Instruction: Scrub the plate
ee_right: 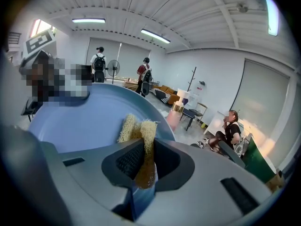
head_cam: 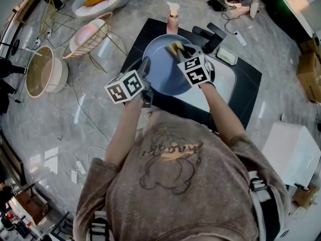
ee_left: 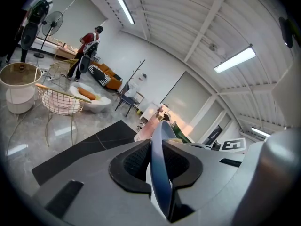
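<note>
A blue plate (head_cam: 163,64) is held tilted over the white sink (head_cam: 224,80). My left gripper (head_cam: 145,77) is shut on its left rim; in the left gripper view the plate's edge (ee_left: 160,173) stands between the pads. My right gripper (head_cam: 181,51) is shut on a yellow loofah scrubber (head_cam: 175,47), which lies against the plate's upper face. In the right gripper view the scrubber (ee_right: 141,140) sticks up between the jaws, with the plate (ee_right: 84,121) spread behind it.
A pink pump bottle (head_cam: 172,19) stands behind the plate. A black faucet (head_cam: 213,34) and a soap dish (head_cam: 226,55) sit at the sink's far side on the black counter (head_cam: 250,79). Wire baskets (head_cam: 93,36) and a round bin (head_cam: 42,72) stand left.
</note>
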`<state>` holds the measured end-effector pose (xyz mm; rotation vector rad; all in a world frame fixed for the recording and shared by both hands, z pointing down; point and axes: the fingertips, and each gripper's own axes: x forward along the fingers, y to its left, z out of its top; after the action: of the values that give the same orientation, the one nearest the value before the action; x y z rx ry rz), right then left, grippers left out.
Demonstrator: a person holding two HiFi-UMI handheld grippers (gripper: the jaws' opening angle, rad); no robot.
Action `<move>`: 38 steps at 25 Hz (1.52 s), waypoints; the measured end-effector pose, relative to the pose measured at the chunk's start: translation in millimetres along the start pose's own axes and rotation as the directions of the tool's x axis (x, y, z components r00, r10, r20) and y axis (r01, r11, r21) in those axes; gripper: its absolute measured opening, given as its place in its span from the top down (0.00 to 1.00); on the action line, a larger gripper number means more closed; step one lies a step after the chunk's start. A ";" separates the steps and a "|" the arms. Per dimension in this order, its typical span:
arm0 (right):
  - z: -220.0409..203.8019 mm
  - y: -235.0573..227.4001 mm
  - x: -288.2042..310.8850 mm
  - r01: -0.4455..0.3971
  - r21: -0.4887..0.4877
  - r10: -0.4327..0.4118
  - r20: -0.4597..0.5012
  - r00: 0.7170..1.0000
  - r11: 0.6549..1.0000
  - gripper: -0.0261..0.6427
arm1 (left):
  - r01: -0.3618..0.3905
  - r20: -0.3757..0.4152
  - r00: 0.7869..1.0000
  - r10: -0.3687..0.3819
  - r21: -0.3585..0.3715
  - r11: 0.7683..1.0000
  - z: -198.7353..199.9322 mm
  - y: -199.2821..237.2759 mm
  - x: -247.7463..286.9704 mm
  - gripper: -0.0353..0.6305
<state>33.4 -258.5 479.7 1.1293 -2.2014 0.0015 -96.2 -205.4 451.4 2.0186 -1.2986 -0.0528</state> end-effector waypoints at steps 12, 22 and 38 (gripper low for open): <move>-37.9 3.8 -9.3 -0.003 -0.022 0.001 -0.078 0.997 1.000 0.89 | -0.038 0.048 0.998 0.039 -0.038 0.999 12.6 15.6 -1.1 0.86; -48.6 38.8 -19.6 -0.081 -0.050 0.075 -0.107 0.991 0.995 0.89 | -0.072 0.079 0.994 0.077 -0.062 0.995 15.0 24.2 -5.5 0.86; -39.2 103.7 -30.2 -0.209 -0.045 0.205 -0.077 0.976 0.977 0.89 | -0.070 0.084 0.993 0.079 -0.112 0.991 12.0 28.7 -5.3 0.84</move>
<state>-7.8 -160.4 523.0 0.8529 -2.2315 0.0715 -125.9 -214.3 457.6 1.8928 -1.3953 -0.1761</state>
